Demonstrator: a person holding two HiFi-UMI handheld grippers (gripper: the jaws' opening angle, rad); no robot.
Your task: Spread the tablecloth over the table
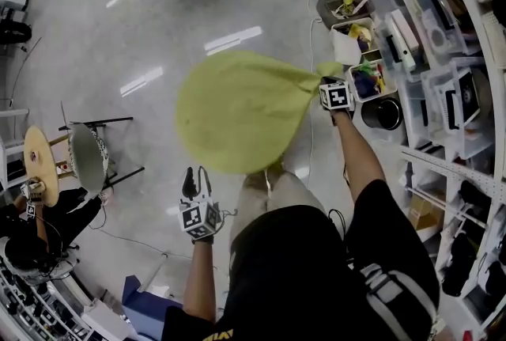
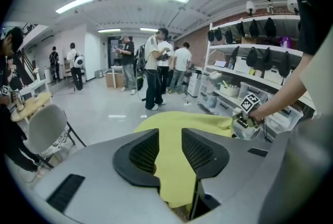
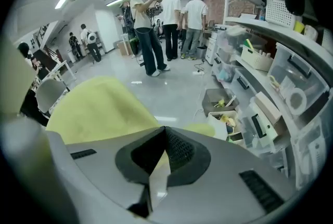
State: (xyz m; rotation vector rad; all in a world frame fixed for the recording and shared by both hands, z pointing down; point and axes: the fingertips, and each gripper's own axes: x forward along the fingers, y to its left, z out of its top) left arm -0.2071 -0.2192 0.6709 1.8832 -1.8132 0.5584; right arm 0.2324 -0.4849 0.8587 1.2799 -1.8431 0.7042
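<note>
Right gripper (image 3: pixel 165 134): jaws closed together, with a fold of yellow-green tablecloth (image 3: pixel 99 108) pinched between them. The cloth billows up and left of the jaws, and a small bit shows just right of them. Glossy grey floor (image 3: pixel 177 90) lies beyond the jaws. Right of the jaws is white shelving (image 3: pixel 270 36) with clear bins (image 3: pixel 307 93). Open boxes (image 3: pixel 218 99) sit at its foot. Several people (image 3: pixel 145 25) stand far beyond the jaws. A chair (image 3: pixel 49 94) is at far left.

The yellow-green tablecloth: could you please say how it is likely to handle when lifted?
Probably floppy: the tablecloth gathers to a bunched point at the right gripper and billows out. Likely light for its size, since one pinched corner seems to carry it.
</note>
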